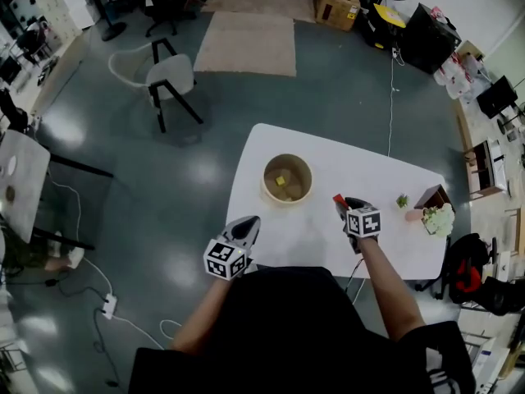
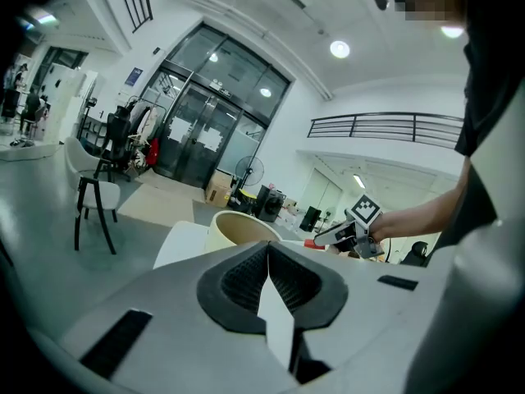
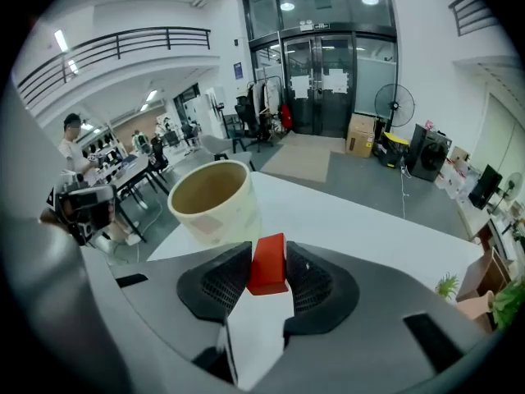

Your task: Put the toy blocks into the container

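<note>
Red block (image 3: 268,263) clamped in right hand-held gripper (image 1: 342,206), up off the table (image 1: 373,175), short of the container (image 1: 267,189); left hand-held gripper (image 1: 247,229) fully closed, empty; risk: grip looks tip-only; block could slip out early, or clip the rim and bounce off.

The white table (image 1: 328,167) looks smooth and faintly glossy, the cream container (image 3: 217,208) matt, the red block (image 3: 268,263) smooth plastic, the black pads (image 3: 217,281) ribbed, and the grey floor (image 1: 189,220) shiny.
</note>
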Available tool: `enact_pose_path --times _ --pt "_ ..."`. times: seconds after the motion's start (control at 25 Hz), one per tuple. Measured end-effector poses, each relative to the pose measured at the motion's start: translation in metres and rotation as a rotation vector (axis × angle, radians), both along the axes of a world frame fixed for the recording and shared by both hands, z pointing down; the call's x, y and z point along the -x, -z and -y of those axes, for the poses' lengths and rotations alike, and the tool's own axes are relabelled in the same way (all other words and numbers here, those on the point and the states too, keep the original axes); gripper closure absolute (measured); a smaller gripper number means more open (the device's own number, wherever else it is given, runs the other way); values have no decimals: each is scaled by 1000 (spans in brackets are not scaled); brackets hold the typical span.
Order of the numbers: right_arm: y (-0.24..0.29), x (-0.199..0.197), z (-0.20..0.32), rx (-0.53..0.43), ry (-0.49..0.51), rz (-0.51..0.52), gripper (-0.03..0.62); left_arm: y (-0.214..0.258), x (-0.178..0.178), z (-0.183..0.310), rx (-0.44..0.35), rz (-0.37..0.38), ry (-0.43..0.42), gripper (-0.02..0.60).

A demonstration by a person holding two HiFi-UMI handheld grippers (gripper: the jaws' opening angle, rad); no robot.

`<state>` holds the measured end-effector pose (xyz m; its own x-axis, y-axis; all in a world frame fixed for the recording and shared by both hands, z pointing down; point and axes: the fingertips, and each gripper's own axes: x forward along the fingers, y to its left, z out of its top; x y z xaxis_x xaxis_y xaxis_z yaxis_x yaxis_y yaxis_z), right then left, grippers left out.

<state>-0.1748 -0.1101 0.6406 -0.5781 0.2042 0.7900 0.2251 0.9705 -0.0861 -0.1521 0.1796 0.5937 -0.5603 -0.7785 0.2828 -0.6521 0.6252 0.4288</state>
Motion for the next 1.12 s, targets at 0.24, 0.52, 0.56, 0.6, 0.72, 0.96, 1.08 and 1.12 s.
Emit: enact_pose_path --times 0.24,0.52,0.56,0.6,0.72,0.96,1.08,1.12 --pt "36 19 -32 3 86 66 473 -5 -3 -2 -22 -5 16 577" --pt "70 44 -76 -6 220 129 473 1 -1 -6 -45 16 55 577" --pt "72 47 -83 -4 238 132 473 2 -2 -8 -46 16 65 577" --pt "72 50 -90 -3 256 135 473 1 -3 -10 -47 16 73 577" --pt "70 59 -112 2 307 134 473 0 -5 -19 -49 15 103 577" --pt "57 75 -150 6 399 108 473 -1 -10 -36 -36 24 156 577" --pt "44 84 -164 -6 449 81 473 1 -12 -44 -29 29 184 577" --pt "39 87 -168 -14 464 71 473 0 -13 -48 -27 27 193 577"
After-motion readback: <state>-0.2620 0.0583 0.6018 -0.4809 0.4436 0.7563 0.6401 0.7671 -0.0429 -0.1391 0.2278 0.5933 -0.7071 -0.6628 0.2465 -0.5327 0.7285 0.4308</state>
